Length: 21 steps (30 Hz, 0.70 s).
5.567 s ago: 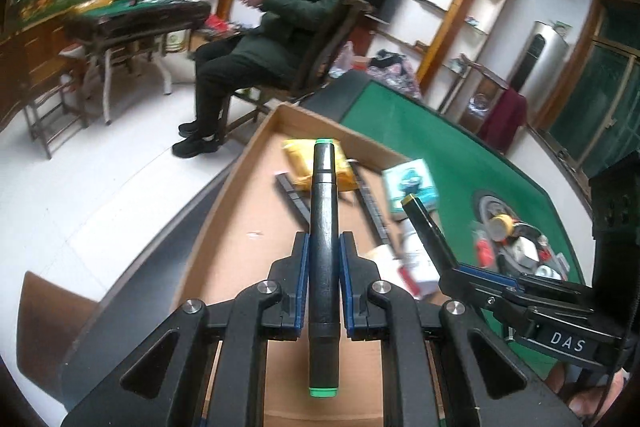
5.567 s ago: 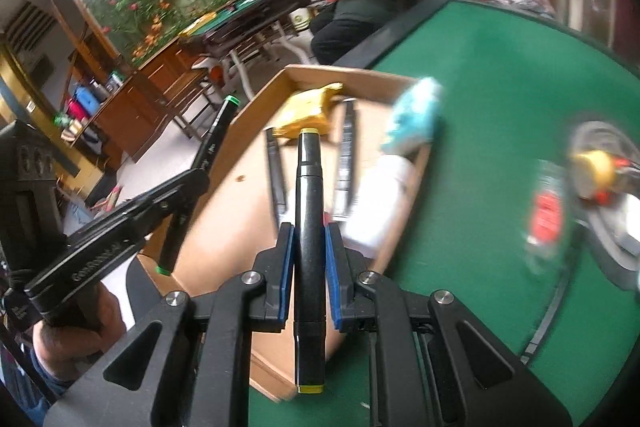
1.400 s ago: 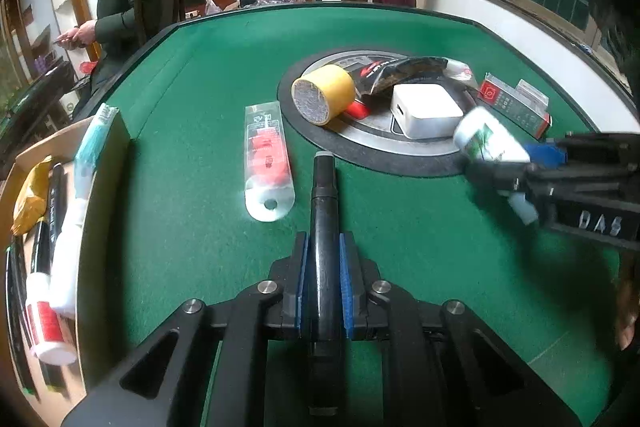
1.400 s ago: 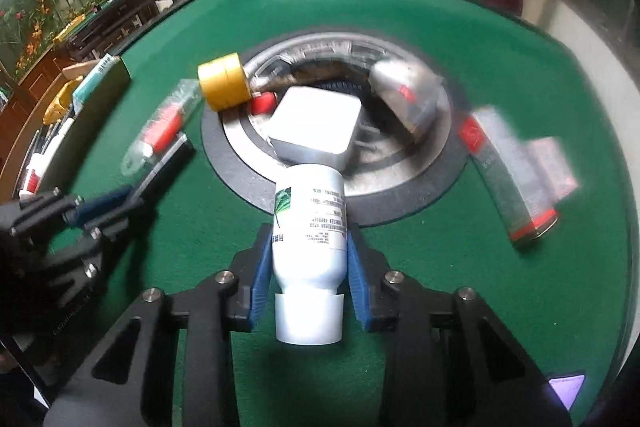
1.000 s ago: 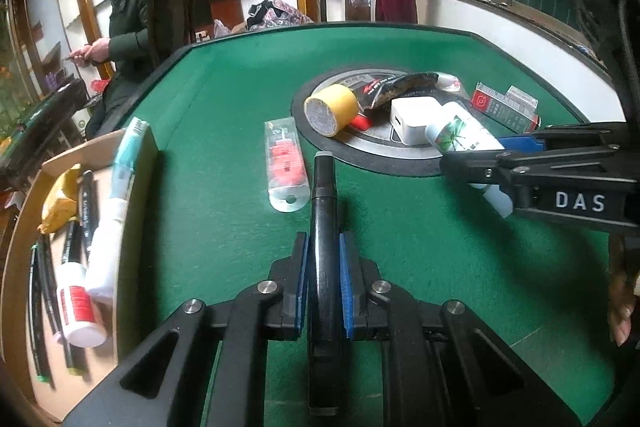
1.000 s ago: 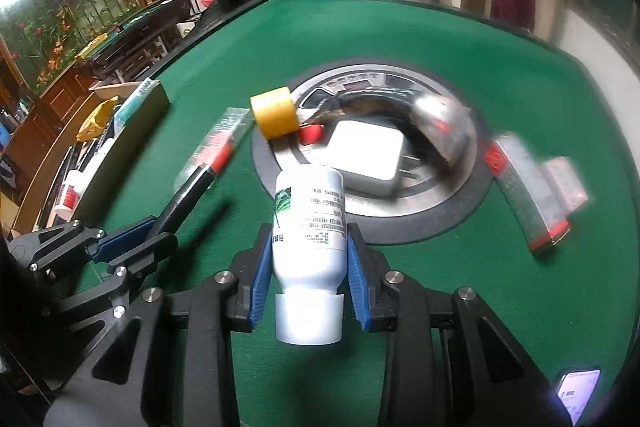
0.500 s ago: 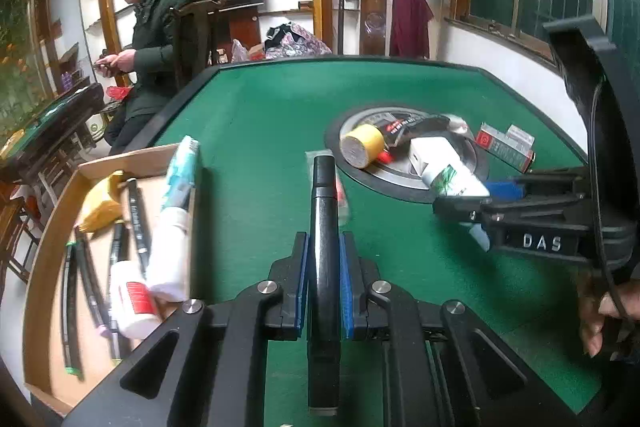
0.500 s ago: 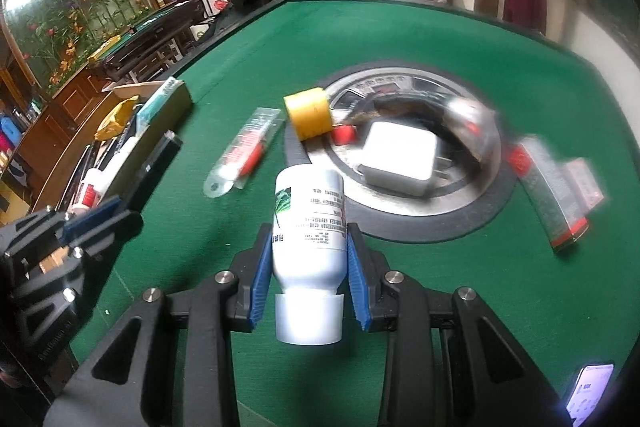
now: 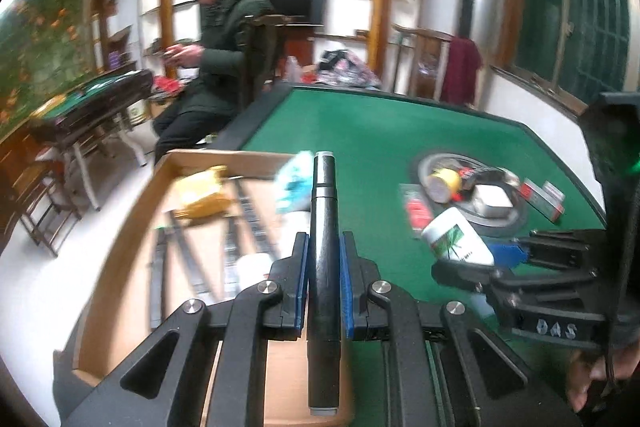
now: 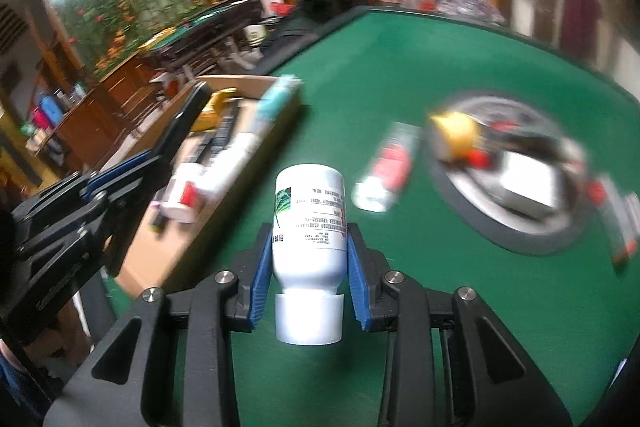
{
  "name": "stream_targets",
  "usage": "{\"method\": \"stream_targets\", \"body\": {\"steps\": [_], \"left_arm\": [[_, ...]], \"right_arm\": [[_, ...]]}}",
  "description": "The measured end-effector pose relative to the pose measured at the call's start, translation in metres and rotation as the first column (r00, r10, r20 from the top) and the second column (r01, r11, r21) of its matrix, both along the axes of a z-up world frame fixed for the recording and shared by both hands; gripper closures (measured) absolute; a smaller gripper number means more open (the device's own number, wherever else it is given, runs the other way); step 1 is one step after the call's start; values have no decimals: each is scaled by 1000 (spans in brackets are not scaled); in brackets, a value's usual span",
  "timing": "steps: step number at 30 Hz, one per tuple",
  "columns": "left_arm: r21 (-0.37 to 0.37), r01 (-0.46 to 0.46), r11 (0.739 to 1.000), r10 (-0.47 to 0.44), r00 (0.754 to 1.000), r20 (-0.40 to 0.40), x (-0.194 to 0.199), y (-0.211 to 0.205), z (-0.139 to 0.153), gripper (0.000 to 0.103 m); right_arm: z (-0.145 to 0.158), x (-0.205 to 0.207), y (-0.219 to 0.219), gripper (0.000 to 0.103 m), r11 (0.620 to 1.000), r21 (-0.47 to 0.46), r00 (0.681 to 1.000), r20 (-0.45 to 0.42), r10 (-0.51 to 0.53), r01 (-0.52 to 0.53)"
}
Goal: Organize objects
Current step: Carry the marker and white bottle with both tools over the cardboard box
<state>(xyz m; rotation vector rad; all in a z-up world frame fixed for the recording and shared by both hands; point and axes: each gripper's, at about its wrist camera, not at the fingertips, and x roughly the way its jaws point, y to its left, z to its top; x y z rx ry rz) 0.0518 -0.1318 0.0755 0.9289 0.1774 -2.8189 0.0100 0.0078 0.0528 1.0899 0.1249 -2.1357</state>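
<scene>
My left gripper is shut on a black marker pen that points forward, held above the near end of a cardboard box at the green table's left edge. Several pens, a yellow packet and white tubes lie inside the box. My right gripper is shut on a white bottle with a green leaf label, cap toward the camera, over the green felt beside the box. In the left wrist view the bottle and the right gripper sit at the right.
A round metal plate in the table's middle carries a yellow tape roll, a white charger and a dark packet. A clear red-filled pack lies on the felt, a red-and-white carton further right. A person sits behind the box.
Both grippers have swung left from the table's middle toward the cardboard box, each keeping its hold. The box now fills the left wrist view below the marker.
</scene>
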Motion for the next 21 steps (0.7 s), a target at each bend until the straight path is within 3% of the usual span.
{"method": "stream_targets", "body": {"steps": [8,15,21], "left_arm": [[62,-134,989,134,991,9,22,-66,-14,91],[106,-193,975,188,980,61,20,-101,-39,91],[137,-211,968,199,975,96,17,-114,-57,91]], "right_arm": [[-3,32,-91,71,985,11,985,13,173,-173],[-25,33,-134,71,979,33,978,65,199,-202],[-23,35,-147,71,981,39,981,40,191,-193]]}}
